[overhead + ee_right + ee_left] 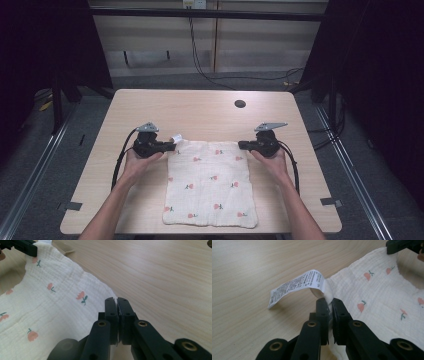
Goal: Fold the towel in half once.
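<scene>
Black plastic jaws of the left gripper [329, 301], pinched tight on the far left corner of a cream crinkled-cotton cloth printed with small pink flowers [374, 295], a fold of fabric squeezed between the pads. Just past that corner, a white printed care label [295, 285], curling out from the cloth's edge and hanging above the wood. Across the cloth, at the top right of the left gripper view, the dark tip of the other gripper on the opposite corner.

Closed likewise, the right gripper [117, 300], a thin edge of the same cloth [50, 305] caught between its pads at the far right corner, bare pale wood-grain tabletop [162, 277] beyond.

From the high view: left gripper [169, 146] and right gripper [243, 145] facing each other along the cloth's far edge, each cupped in a bare hand, left hand [140, 162], right hand [272, 161], forearms entering from the bottom. Black cables looping back from both grippers, grey three-cornered plates on top. Cloth [210, 185] spread roughly square at the middle of the near half of the light wooden table [200, 110], near edge almost at the table's front rim, far edge slightly raised between the two grips. Small round dark hole [240, 104] in the tabletop farther back, well apart from the cloth. Around the table, grey floor, metal rails, dark curtains.
</scene>
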### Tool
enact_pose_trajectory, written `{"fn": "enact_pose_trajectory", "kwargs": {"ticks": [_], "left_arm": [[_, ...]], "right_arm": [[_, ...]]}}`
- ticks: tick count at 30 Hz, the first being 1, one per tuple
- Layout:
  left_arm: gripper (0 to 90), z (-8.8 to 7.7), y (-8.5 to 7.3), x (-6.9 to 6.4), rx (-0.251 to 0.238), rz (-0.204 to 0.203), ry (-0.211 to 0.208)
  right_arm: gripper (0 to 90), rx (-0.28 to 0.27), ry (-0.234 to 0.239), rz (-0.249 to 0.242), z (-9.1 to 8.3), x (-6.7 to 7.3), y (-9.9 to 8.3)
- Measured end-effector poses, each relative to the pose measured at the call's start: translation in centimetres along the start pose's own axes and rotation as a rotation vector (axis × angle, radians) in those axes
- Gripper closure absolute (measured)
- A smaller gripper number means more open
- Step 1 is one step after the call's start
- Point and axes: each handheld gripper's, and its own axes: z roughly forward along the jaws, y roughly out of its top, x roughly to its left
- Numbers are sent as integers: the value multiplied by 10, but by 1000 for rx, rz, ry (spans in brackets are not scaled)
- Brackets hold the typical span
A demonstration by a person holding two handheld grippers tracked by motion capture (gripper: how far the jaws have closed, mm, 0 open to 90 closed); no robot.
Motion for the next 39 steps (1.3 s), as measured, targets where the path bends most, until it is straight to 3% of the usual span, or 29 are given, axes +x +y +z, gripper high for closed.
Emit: {"fn": "enact_pose_trajectory", "kwargs": {"ticks": [9,16,23,27,30,31,35,39], "left_arm": [[848,-5,7,-2,-39,13,-14],[849,-16,14,-4,-92,18,-34],[851,-17,21,-15,-94,54,-20],[852,-11,12,-6,-53,30,-9],[852,-6,8,-3,-38,7,-24],[852,-7,9,-4,-37,19,-23],[853,-18,16,-12,-84,36,-27],[854,-22,20,-15,-104,56,-2]], "right_arm": [[877,-42,5,21,-13,-7,4],[877,-74,0,-8,-22,-3,10],[878,-101,3,-24,-33,-1,15],[878,-74,9,-9,-28,-4,11],[878,-75,28,0,-26,-3,10],[878,-81,37,4,-27,-2,10],[878,-97,54,-1,-32,1,13],[878,-103,12,-10,-36,1,20]]}}
